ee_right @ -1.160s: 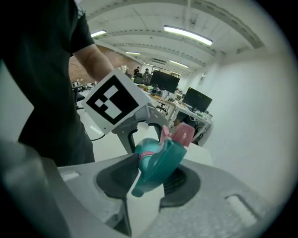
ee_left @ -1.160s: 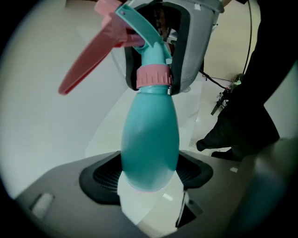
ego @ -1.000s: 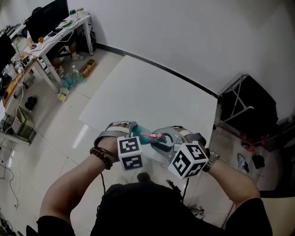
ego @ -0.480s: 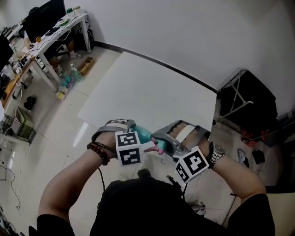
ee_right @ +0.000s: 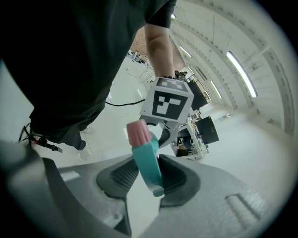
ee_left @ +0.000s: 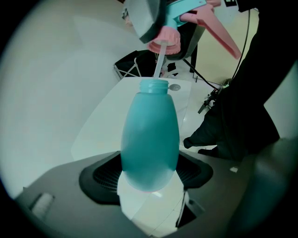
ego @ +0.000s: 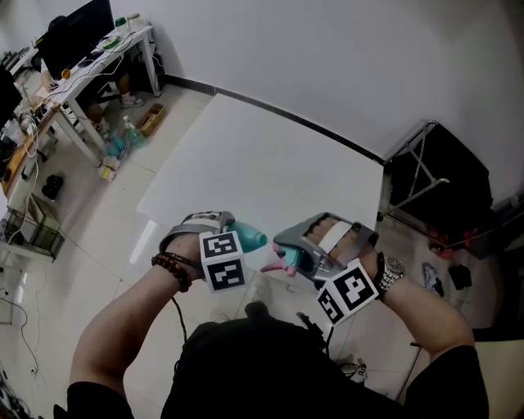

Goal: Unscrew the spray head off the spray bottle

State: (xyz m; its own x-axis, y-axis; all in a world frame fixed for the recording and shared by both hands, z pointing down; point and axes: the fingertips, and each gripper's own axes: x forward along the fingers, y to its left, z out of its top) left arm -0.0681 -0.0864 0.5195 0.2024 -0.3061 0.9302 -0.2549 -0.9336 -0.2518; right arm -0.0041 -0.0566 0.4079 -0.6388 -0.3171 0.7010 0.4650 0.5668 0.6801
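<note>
Left gripper view, nearest first: my left gripper (ee_left: pixel 148 174) has its jaws set wide. Both dark ribbed pads (ee_left: pixel 100 174) press on the base of the teal spray bottle (ee_left: pixel 150 135), which points away from the camera. The bottle's threaded mouth (ee_left: pixel 154 85) is uncovered. Just above it hangs the spray head (ee_left: pixel 186 11), clear of the threads. Its pink collar (ee_left: pixel 164 42) does not touch the mouth, while its pale dip tube (ee_left: pixel 159 65) runs from the collar down into the mouth. The pink trigger (ee_left: pixel 219 32) slants toward the upper right. Beyond the bottle lies the white table (ee_left: pixel 102 116).

Right gripper view: my right gripper (ee_right: pixel 148 179) has its jaws about half closed, with the pads clamped on the teal body of the spray head and the collar end pointing away from the camera. Past the collar comes the marker cube (ee_right: pixel 166 104) of my left gripper, then my forearm (ee_right: pixel 158 46). Farther off is a desk (ee_right: pixel 207 130) bearing a dark monitor.

Head view: I hold both grippers raised in front of me, by the table's near edge. The left one has the bottle and the right one the head, and the two parts are just apart. At far left stands a row of desks (ego: pixel 90 61). At far right is a black folding frame (ego: pixel 442 184).
</note>
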